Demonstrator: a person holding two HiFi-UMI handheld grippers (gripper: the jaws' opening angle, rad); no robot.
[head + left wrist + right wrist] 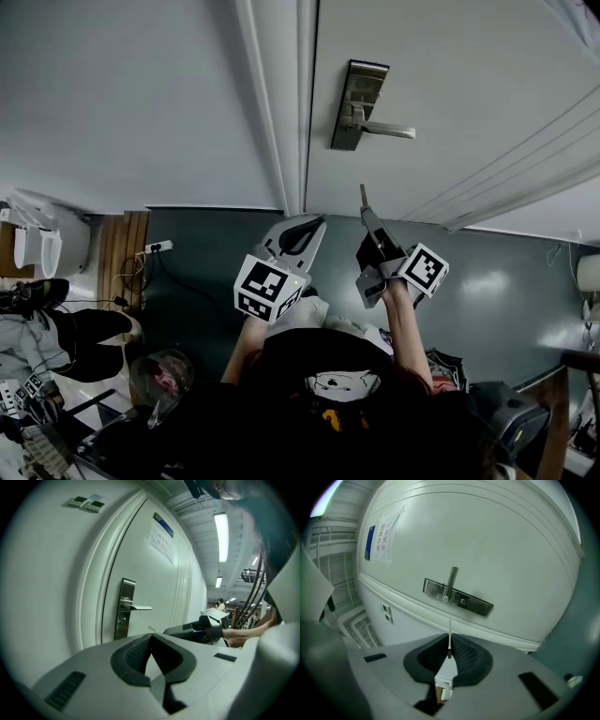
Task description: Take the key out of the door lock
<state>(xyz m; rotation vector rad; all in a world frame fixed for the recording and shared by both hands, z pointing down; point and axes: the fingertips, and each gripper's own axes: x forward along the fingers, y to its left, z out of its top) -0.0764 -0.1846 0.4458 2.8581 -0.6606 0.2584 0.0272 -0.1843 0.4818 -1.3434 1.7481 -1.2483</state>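
The right gripper (450,643) was clenched on the key (448,667): its pale head sat pinched between the dark pads, and the thin metal blade stuck out past the jaw tips toward the door (497,545), well clear of it. In the head view the blade showed as a sliver above the right gripper (367,214), below the lock plate (356,105) and apart from it. The left gripper (151,643) was closed on nothing, its jaws meeting in a narrow V, and it was held beside the right one, just below the door frame (281,112). Each gripper carried a cube with square black-and-white markers (269,288). The lever handle (389,129) stood out from the steel plate. A paper notice (383,538) with a blue strip was stuck higher on the door; its print was too small to read. Two small wall panels (86,502) sat beside the frame
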